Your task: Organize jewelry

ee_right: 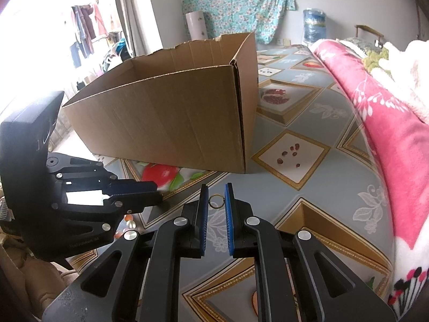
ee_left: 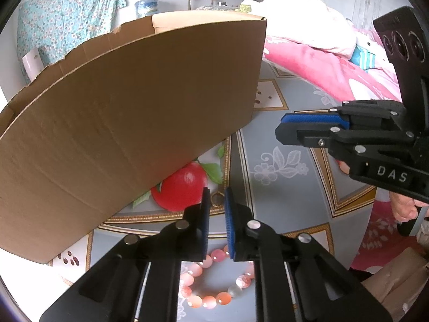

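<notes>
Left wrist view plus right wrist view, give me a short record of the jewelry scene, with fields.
surface: fruit-print cover
box: cardboard box, upright, top open
ring: small ring, lying on the cover in front of the box
bracelet: pink bead bracelet, on the cover beneath the left tool
tools: left tool and right tool shut, holding nothing

Daylight floods in left of the cardboard box, blowing that corner out to white; the box's near wall stays evenly lit, while fisheye bending curves its edges, sharp throughout
</notes>
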### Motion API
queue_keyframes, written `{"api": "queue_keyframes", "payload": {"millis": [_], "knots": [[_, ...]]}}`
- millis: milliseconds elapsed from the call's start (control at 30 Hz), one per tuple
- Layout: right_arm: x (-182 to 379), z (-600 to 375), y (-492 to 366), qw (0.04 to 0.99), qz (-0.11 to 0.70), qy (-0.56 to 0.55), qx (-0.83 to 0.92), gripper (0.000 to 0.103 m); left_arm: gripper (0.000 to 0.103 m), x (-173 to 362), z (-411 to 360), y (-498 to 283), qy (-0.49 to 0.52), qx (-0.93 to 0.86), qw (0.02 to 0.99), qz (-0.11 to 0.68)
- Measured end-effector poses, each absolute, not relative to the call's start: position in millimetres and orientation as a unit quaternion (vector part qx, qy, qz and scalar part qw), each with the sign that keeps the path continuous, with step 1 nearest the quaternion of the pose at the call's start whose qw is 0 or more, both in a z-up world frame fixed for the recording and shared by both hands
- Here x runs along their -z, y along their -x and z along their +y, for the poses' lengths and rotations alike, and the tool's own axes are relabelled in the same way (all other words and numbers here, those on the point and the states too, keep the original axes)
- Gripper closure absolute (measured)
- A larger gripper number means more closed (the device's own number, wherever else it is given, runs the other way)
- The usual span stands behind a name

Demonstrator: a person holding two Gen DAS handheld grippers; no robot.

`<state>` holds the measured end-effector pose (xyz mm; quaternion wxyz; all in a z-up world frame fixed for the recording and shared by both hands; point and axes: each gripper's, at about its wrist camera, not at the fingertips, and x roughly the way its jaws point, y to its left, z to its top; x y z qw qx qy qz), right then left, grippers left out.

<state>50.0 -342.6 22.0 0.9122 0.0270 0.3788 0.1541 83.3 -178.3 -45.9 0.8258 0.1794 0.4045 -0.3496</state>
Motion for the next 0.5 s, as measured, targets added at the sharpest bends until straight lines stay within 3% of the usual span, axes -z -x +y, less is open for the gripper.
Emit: {"api": "queue_keyframes", "payload": {"millis": [333, 500], "knots": [[-28.1, -337.3, -42.7, 0.916, 0.372, -0.021, -0.147, 0.093, 0.094, 41.3, -172.0, -79.4, -0.168, 0.357, 0.828, 0.397], [-44.8, -335.5, -37.6, 0.923, 0.354, -0.015, -0.147, 0.093, 0.094, 11.5, -157.8, -72.7, -0.143, 0.374, 0.839, 0.367]]}}
